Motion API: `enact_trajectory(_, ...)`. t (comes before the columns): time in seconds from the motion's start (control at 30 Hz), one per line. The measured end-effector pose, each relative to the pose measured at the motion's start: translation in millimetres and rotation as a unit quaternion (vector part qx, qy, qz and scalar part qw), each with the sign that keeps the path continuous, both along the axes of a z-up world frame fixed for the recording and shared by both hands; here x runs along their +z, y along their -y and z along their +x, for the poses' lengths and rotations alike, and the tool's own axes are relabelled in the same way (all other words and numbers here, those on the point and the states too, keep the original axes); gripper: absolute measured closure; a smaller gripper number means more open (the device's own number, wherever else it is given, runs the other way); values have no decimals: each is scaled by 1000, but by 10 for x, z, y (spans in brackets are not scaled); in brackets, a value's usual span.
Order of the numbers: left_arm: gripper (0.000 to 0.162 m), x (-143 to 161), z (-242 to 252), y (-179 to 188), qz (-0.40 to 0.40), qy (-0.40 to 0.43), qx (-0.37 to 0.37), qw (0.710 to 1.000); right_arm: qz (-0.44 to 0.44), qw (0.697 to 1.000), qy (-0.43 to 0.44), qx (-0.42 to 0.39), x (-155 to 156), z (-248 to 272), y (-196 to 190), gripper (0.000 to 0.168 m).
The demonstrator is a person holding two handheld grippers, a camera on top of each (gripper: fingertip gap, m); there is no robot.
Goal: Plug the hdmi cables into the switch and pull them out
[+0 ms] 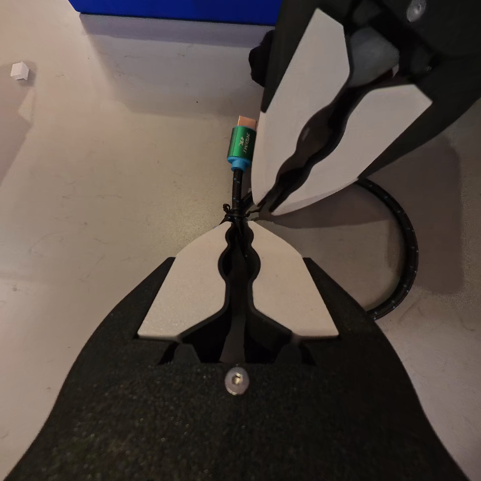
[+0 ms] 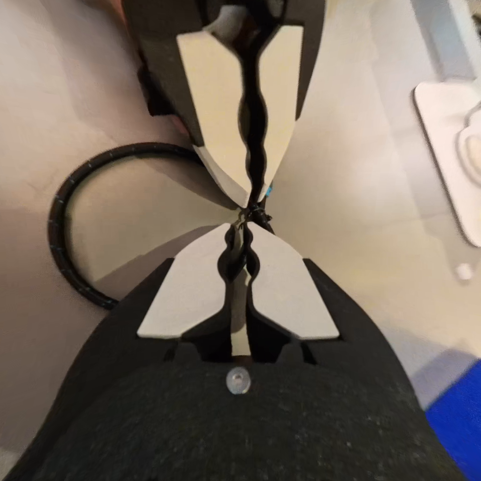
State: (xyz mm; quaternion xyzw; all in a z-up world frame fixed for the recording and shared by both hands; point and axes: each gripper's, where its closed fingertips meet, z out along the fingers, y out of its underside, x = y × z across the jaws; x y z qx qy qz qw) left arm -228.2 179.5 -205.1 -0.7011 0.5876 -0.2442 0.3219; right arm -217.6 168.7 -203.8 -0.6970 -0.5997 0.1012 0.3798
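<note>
Cable (image 1: pixel 238 190), braided and limp, lies on the table (image 1: pixel 104 208); left gripper (image 1: pixel 239 224) is closed on it behind the rigid green plug (image 1: pixel 240 145) (better hold). Right wrist view: right gripper (image 2: pixel 239 226) pinches the tied cable (image 2: pixel 59 216).

looks like an office or lab desk: plain beige tabletop (image 1: pixel 104 182), blue box (image 1: pixel 169 10), white pad (image 2: pixel 442 156).

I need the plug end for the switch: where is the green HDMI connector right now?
In the left wrist view the green HDMI connector lies on the table just past the left gripper, beside the right gripper.
</note>
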Motion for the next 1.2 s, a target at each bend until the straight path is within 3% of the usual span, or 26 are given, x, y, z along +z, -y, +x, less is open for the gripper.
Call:
enact_trajectory(0.07, 155, 0, -1, 0, 0, 0, 0, 1000, -38, 999, -25, -8, 19, -4, 17, 159)
enact_trajectory(0.2, 155, 0, -1, 0, -1, 0, 0, 1000, -17, 999, -24, -11, 44, -23, -10, 168)
enact_trajectory(0.5, 155, 1, -3, 3, 0, 0, 0, 1000, 12, 1000, 2, 4, 32, -134, 32, 168)
enact_trajectory(0.7, 155, 0, -2, 8, 1, 0, -1, 1000, -100, 994, -13, -38, -67, -155, 71, 165)
enact_trajectory(0.93, 155, 1, -3, 8, -1, 0, -1, 1000, -123, 989, -45, -71, 57, 31, -2, 157)
enact_trajectory(1.2, 155, 1, -3, 6, -3, 1, 0, 1000, -109, 992, -46, -45, 84, -53, 68, 160)
